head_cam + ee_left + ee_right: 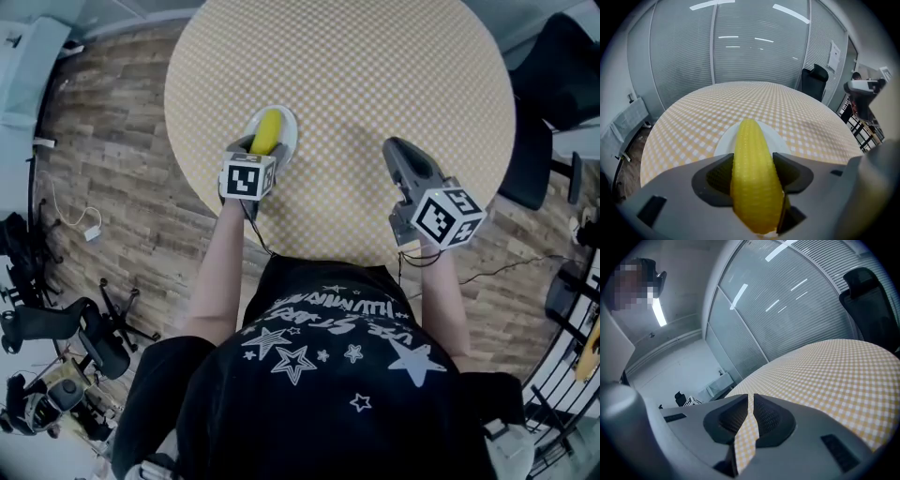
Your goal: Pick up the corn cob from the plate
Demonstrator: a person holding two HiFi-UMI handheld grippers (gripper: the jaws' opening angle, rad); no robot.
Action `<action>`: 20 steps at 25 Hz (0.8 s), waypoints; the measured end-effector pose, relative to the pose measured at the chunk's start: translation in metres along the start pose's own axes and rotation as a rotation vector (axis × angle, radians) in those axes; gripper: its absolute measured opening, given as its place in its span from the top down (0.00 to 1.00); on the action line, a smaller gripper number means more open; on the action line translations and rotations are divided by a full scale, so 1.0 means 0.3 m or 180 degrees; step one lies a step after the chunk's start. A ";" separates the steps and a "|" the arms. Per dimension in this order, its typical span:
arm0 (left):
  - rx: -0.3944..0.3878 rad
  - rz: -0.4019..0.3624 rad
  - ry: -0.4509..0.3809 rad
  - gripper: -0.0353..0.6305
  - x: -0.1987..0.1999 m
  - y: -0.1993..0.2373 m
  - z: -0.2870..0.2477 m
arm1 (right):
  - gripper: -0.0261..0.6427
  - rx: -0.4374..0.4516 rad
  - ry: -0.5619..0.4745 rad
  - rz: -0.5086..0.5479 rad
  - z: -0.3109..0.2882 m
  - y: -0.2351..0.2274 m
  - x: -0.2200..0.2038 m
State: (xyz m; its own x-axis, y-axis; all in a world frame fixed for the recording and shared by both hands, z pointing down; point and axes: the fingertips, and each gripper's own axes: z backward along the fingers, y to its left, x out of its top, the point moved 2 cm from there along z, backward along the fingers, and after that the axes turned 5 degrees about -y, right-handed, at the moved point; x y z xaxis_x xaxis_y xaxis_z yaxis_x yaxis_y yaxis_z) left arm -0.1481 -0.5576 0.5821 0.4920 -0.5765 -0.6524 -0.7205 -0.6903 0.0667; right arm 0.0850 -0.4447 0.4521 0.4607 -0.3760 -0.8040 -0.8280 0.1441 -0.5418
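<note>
A yellow corn cob [267, 129] lies on a small white plate [288, 122] near the left front edge of the round checked table [375, 75]. My left gripper [258, 147] points down over the plate, its two jaws on either side of the corn cob [754, 178], and the pads touch its sides. In the left gripper view the plate [777, 138] shows under the cob's far end. My right gripper [394, 147] hovers over the table's front right part, apart from the plate. In its own view the right gripper [751, 397] has its jaws together with nothing between them.
The table's edge curves just in front of both grippers, above a wood-plank floor [122, 187]. A dark office chair [548, 103] stands at the right of the table, and another chair [56, 328] with cables is at the lower left. Glass partitions [754, 47] lie beyond the table.
</note>
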 end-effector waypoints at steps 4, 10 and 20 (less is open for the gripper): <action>0.0109 -0.0065 -0.0004 0.55 -0.009 0.000 -0.010 | 0.89 0.0006 -0.0002 -0.0005 0.010 -0.001 -0.006; 0.0156 0.0068 0.0035 0.57 -0.005 -0.010 -0.005 | 0.89 0.0036 -0.0029 0.0001 0.018 0.019 0.004; 0.0159 0.0359 -0.0592 0.57 0.087 -0.066 0.145 | 0.89 0.0144 -0.0081 0.0040 0.048 0.026 0.033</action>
State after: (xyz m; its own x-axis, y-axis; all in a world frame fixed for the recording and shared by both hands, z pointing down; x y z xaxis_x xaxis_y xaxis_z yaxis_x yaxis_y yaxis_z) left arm -0.1424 -0.5401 0.5311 0.3116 -0.5552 -0.7712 -0.7914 -0.6008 0.1128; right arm 0.0878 -0.4340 0.4364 0.4588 -0.3506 -0.8165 -0.8188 0.1900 -0.5417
